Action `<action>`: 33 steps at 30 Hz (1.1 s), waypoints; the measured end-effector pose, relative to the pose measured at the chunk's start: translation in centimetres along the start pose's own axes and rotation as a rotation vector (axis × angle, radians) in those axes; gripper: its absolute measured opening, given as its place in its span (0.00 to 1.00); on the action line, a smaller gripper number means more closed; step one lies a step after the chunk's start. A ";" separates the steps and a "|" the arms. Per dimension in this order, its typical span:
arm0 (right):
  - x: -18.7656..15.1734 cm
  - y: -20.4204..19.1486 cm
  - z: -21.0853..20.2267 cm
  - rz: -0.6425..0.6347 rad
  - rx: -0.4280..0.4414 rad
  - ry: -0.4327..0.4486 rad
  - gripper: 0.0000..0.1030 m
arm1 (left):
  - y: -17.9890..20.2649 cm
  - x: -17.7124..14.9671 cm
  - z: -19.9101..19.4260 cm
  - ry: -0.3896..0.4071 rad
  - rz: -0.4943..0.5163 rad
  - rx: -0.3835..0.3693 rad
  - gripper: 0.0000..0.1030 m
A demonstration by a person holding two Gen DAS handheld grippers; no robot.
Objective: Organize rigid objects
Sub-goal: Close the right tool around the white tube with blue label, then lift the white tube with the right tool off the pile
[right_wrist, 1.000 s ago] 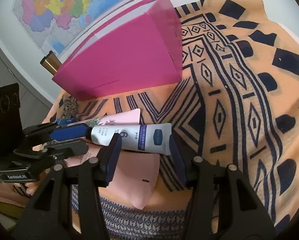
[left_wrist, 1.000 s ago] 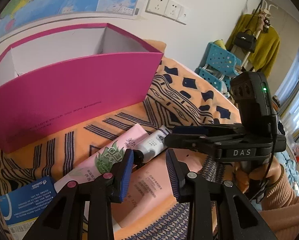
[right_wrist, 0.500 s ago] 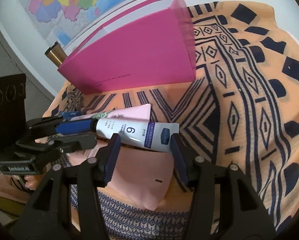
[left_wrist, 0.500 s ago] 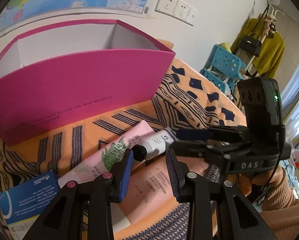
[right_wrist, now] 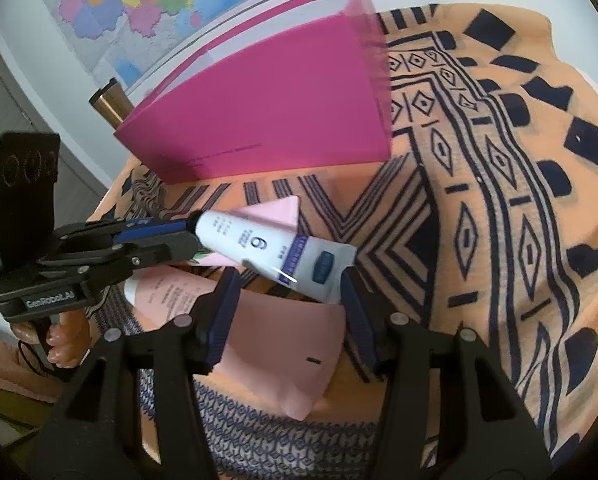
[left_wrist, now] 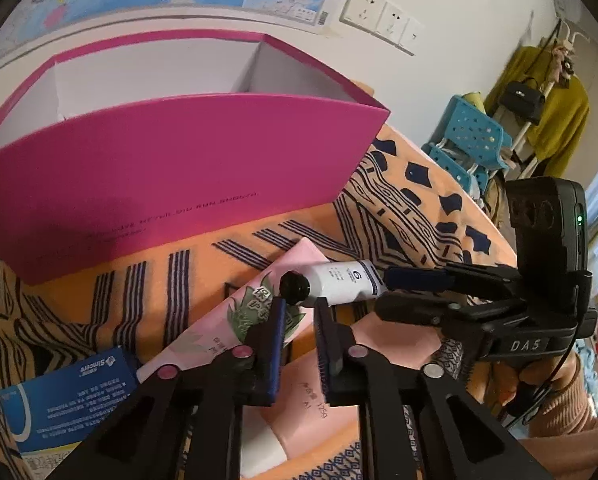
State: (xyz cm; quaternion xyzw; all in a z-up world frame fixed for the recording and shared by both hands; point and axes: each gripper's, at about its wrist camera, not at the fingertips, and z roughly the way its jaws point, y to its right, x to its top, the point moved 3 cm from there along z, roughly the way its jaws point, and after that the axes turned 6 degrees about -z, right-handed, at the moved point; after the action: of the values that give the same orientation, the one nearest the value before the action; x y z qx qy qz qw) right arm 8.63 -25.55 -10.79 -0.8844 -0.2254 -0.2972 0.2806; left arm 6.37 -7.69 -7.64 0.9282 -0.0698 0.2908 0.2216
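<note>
A white tube (left_wrist: 347, 284) marked "6", with a black cap, hangs just above the orange patterned cloth (left_wrist: 419, 184), held from both ends. My left gripper (left_wrist: 301, 308) has its jaws closing tight on the black cap, which sits right at the fingertips. In the right wrist view the cap is hidden between the left gripper's (right_wrist: 179, 236) fingers. My right gripper (right_wrist: 289, 276) is shut across the flat tail end of the white tube (right_wrist: 259, 244). The right gripper (left_wrist: 391, 290) faces the left one. Behind both stands an open pink box (left_wrist: 179, 168).
A pink tube with a green leaf print (left_wrist: 235, 316) and a pink flat package (right_wrist: 283, 344) lie under the grippers. A blue carton (left_wrist: 67, 400) lies at lower left. A brass-coloured cylinder (right_wrist: 111, 104) stands behind the pink box (right_wrist: 267, 108). A hand (right_wrist: 67, 340) grips the left tool.
The left gripper's jaws have narrowed from a wide gap onto the tube's black cap. The tube, in the right gripper throughout, has tilted slightly.
</note>
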 end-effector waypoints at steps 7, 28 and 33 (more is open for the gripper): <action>0.0 0.3 -0.1 0.020 0.012 0.009 0.53 | 0.7 0.5 -1.0 0.045 0.041 -0.012 0.20; 0.0 -2.1 0.7 -0.123 0.005 -0.013 0.70 | 1.8 -2.4 -1.0 -0.012 0.038 -0.005 0.20; 0.0 -1.3 0.6 -0.086 -0.003 -0.013 0.69 | 0.9 -2.1 -0.4 -0.027 0.007 0.009 0.20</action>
State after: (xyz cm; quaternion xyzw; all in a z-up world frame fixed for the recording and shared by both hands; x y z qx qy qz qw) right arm 8.17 -24.22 -10.72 -0.8762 -0.2647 -0.3034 0.2650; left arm 4.16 -8.32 -8.18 0.9327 -0.0749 0.2792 0.2156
